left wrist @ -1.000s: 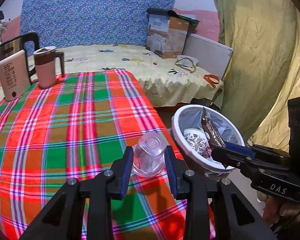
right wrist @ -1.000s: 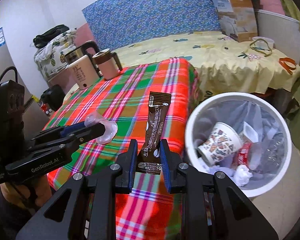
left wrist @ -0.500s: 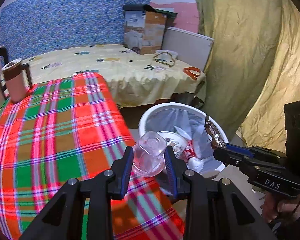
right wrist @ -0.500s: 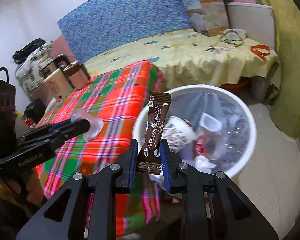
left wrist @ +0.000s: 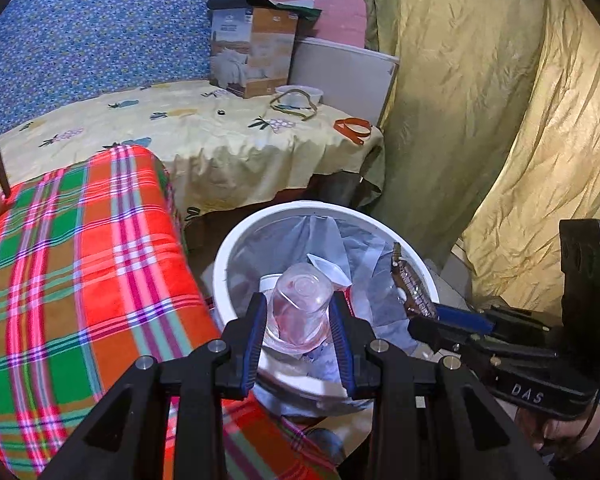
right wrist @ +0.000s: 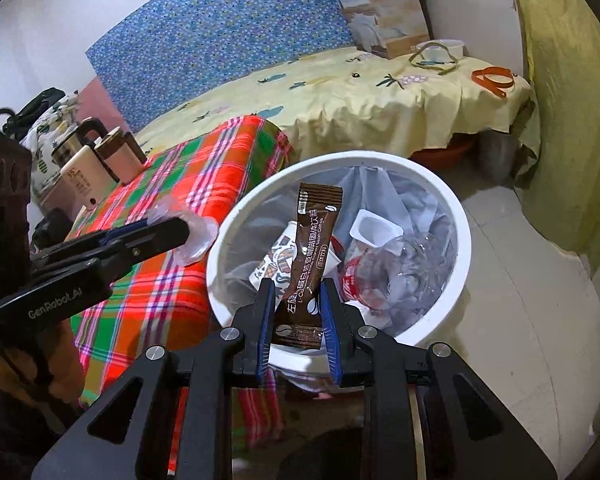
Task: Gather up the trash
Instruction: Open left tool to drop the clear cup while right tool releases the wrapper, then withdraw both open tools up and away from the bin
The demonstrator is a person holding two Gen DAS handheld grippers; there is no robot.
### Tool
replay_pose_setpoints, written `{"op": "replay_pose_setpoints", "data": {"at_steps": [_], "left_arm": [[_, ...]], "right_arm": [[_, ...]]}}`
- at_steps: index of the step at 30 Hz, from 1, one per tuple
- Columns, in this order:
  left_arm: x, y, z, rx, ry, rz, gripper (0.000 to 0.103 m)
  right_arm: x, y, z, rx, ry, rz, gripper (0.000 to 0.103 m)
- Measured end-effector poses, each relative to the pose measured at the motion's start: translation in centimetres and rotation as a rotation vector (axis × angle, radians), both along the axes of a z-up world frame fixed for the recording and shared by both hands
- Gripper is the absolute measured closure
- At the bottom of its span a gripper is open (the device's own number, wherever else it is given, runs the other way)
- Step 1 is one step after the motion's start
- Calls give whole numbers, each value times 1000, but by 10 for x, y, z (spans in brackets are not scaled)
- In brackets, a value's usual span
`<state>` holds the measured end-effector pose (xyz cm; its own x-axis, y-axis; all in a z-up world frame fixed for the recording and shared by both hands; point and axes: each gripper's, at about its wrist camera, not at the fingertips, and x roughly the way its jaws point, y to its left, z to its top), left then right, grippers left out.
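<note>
My left gripper (left wrist: 300, 312) is shut on a clear plastic cup (left wrist: 300, 304) and holds it over the near rim of the white trash bin (left wrist: 236, 248). My right gripper (right wrist: 298, 316) is shut on a brown coffee sachet (right wrist: 310, 256) and holds it upright over the bin (right wrist: 456, 216). The bin has a grey liner and holds a printed paper cup (right wrist: 278, 258), a white tub (right wrist: 374, 230) and clear plastic. In the left wrist view the right gripper (left wrist: 424, 322) shows with the sachet (left wrist: 412, 286) at the bin's right rim. In the right wrist view the left gripper (right wrist: 180, 234) shows with the cup (right wrist: 198, 236) at the bin's left rim.
A table with a red and green plaid cloth (left wrist: 80, 260) stands left of the bin. A kettle (right wrist: 84, 176) and a pink mug (right wrist: 118, 156) stand on its far end. A bed with a yellow sheet (left wrist: 220, 136) lies behind. A yellow curtain (left wrist: 500, 120) hangs on the right.
Both grippers have moved right, off the plaid table and over the bin, each still holding its item. The bin now fills the middle of both views.
</note>
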<state>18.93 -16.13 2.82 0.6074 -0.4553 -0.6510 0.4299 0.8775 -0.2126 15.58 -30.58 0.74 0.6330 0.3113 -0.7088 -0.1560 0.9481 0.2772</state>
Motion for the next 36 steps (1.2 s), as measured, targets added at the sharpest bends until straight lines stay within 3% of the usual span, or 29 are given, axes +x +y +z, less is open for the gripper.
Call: {"op": "replay_pose_setpoints", "data": {"at_steps": [15,20,32,36], "left_arm": [[31,-14,-19,-9,56,-18,69],[35,-17,-20,-12,60,-20,63],[18,1,-7,-32,28,2,60],[3,8,-4,-29,17,10,60]], "right_arm": [[13,-8,-9,-45,39,-41,77],[12,-10,-7,-65,24,-68,68],[-1,-5,8,-73,-20,-77,64],[-10,3,16,-73,-51,-69,57]]}}
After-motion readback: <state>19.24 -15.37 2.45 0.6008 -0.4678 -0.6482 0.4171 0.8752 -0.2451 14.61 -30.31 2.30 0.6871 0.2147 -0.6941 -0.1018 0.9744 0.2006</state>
